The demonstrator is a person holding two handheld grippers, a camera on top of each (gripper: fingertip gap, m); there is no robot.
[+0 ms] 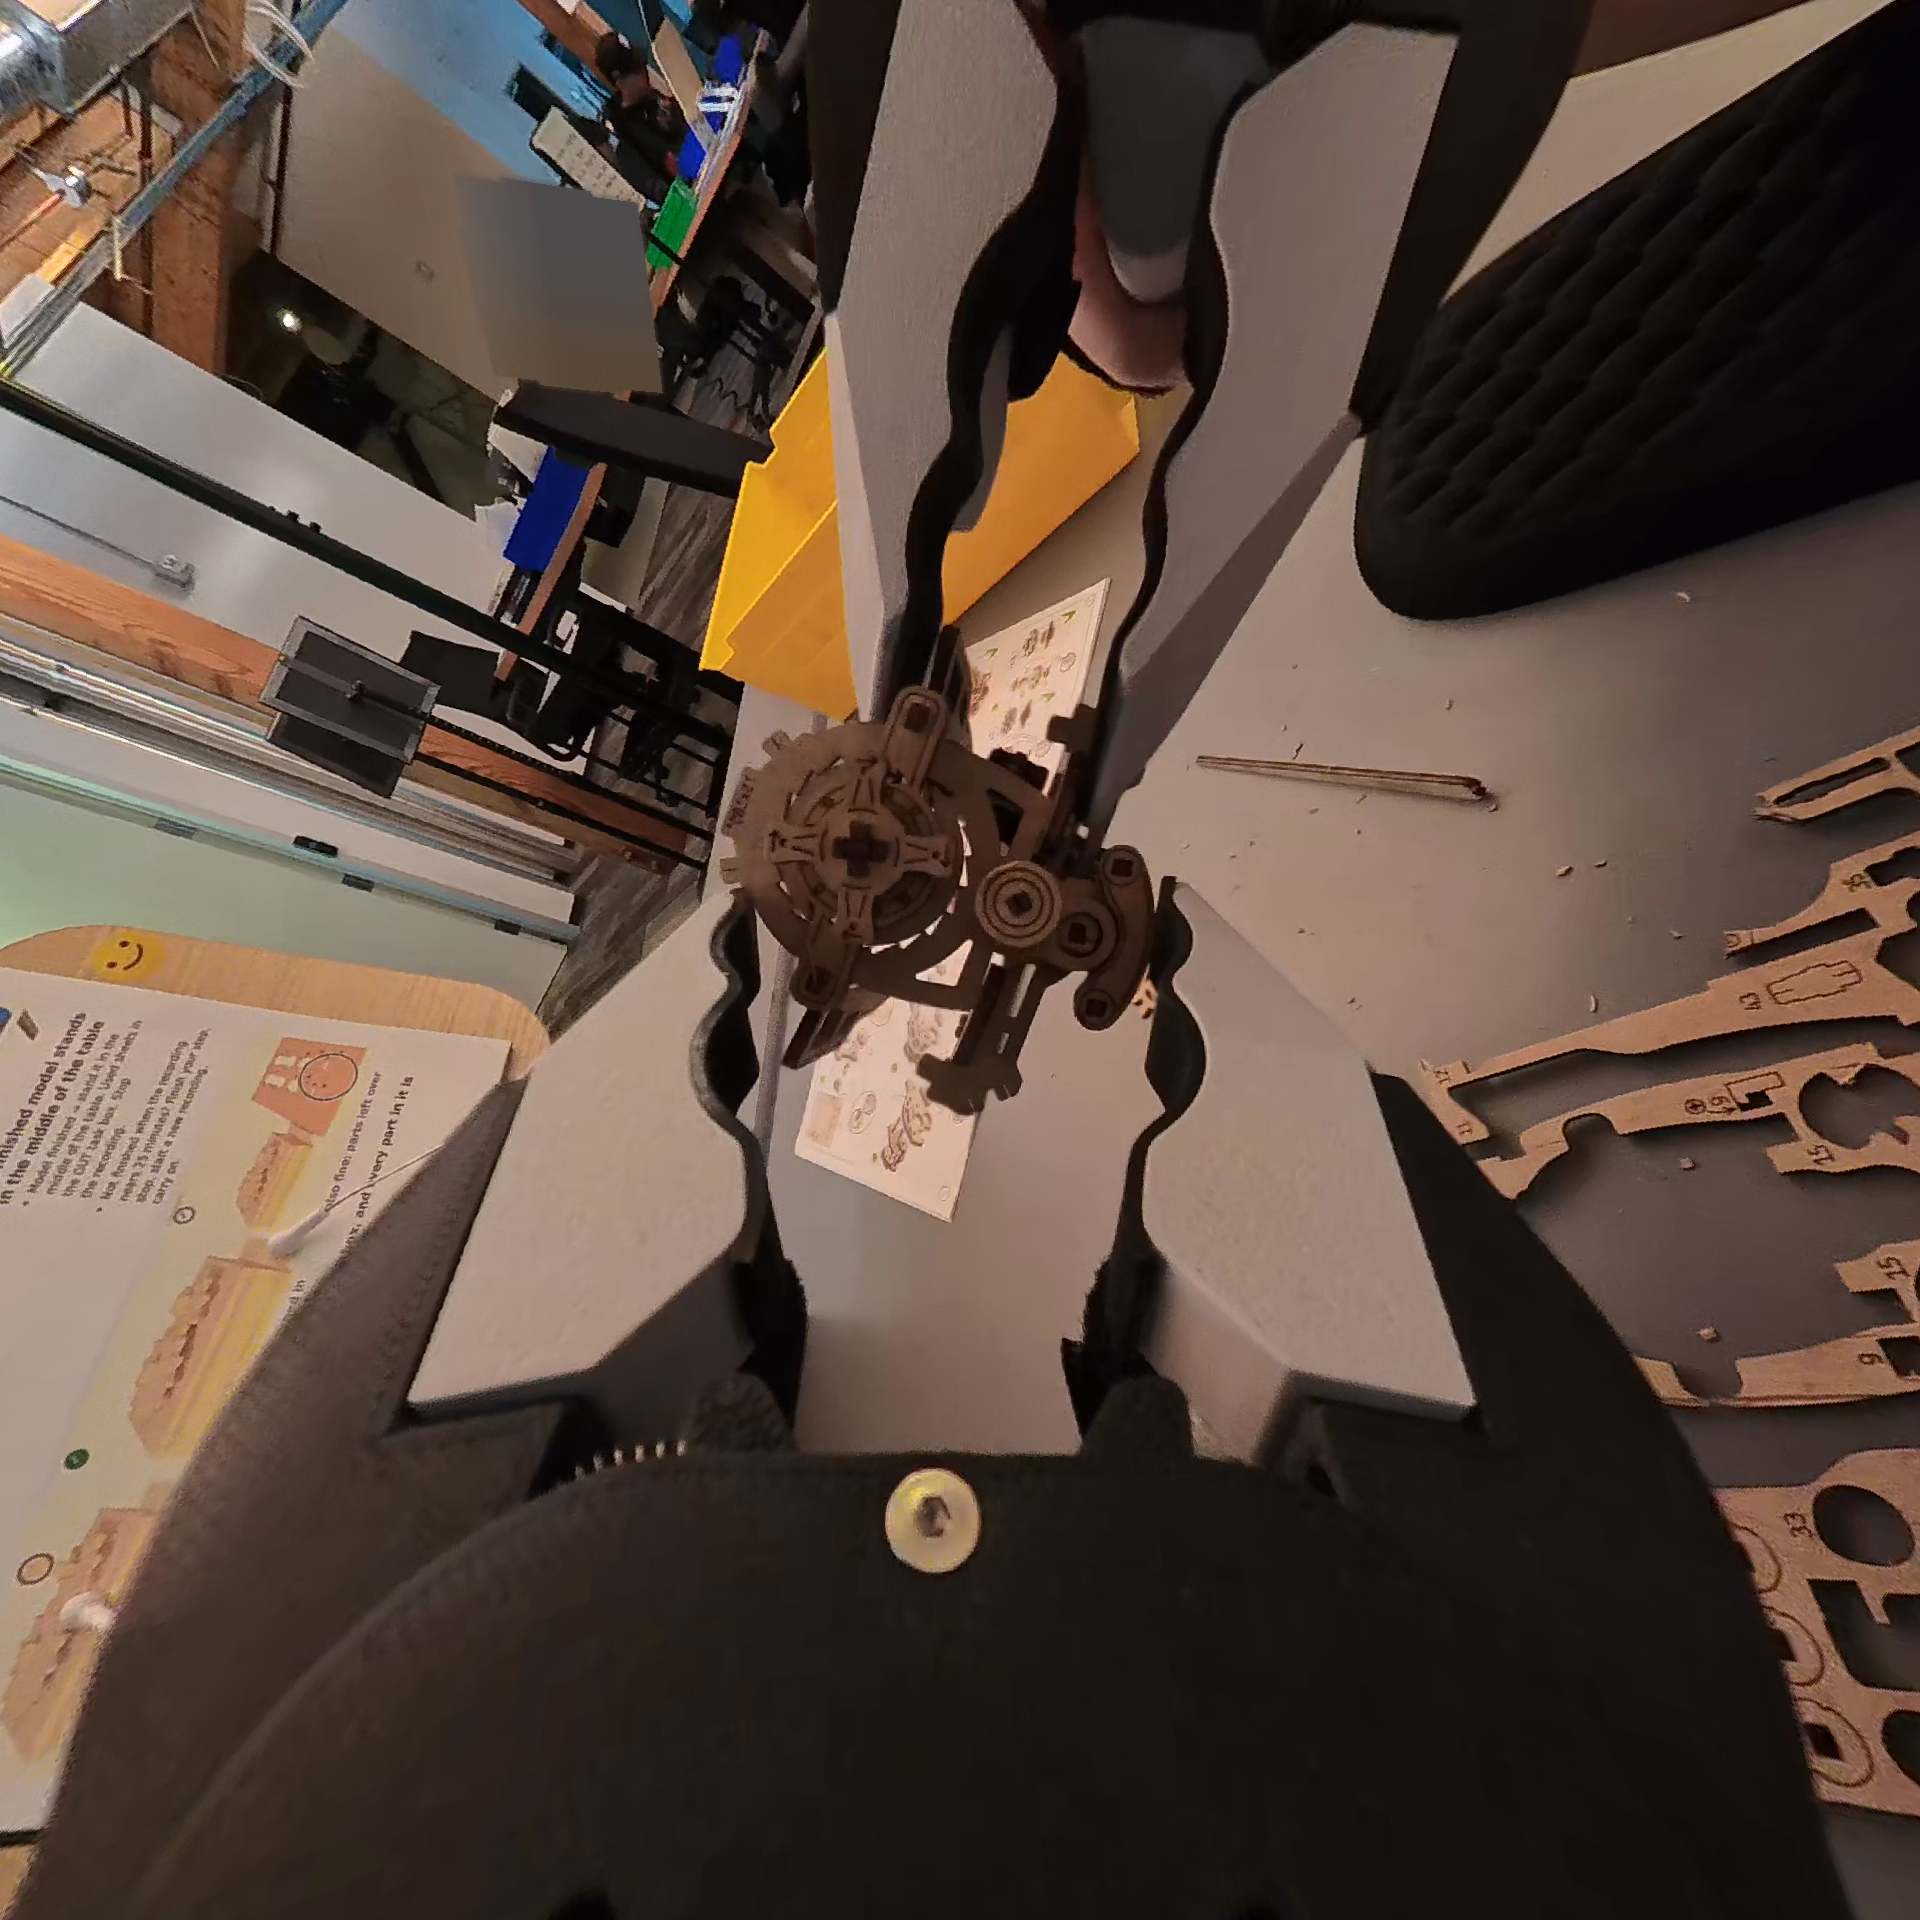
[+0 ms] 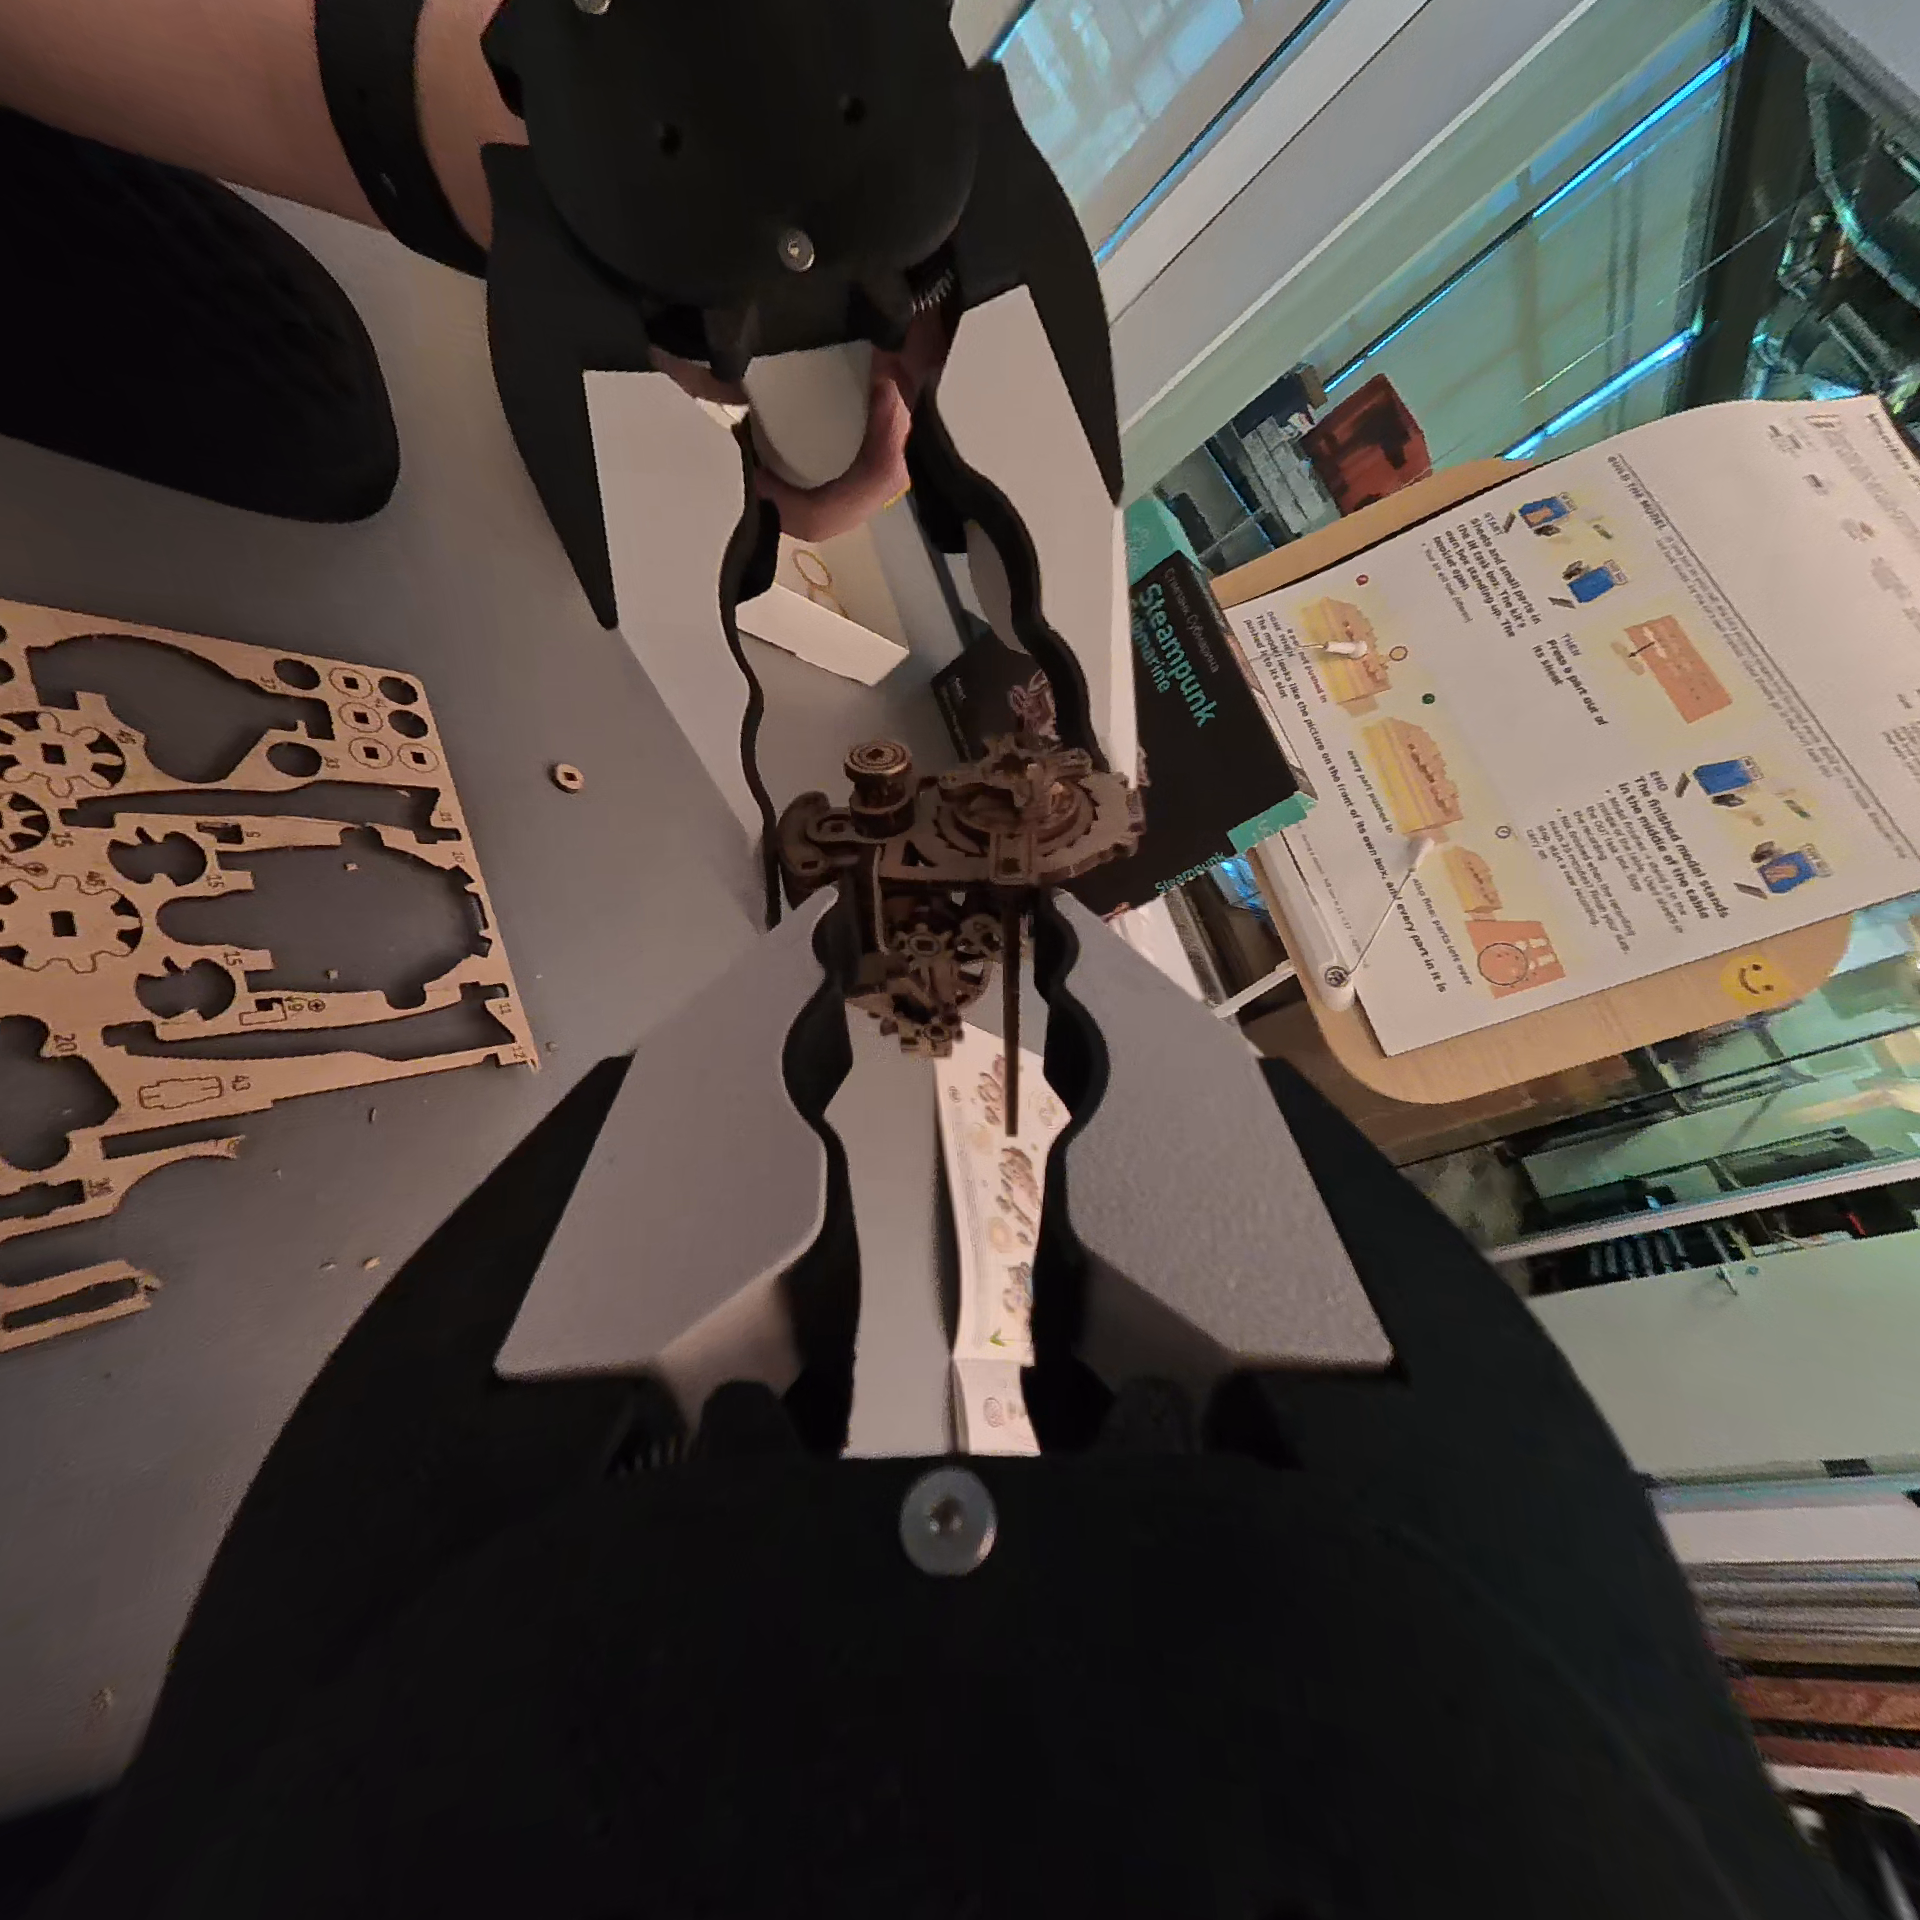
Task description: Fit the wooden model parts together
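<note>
I hold the wooden gear assembly in the air above the grey tabletop, between my two grippers, which meet tip to tip. My right gripper is clamped on its lower part, a thin dark rod hanging down beside my fingers. My left gripper has its jaws spread on either side of the assembly; I cannot tell whether they press it. Punched-out plywood sheets lie flat on the tabletop, and an instruction leaflet lies under the assembly.

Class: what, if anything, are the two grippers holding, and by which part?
The wooden model, in mid-air: the right gripper pinches its frame; the left gripper brackets it, contact unclear.
</note>
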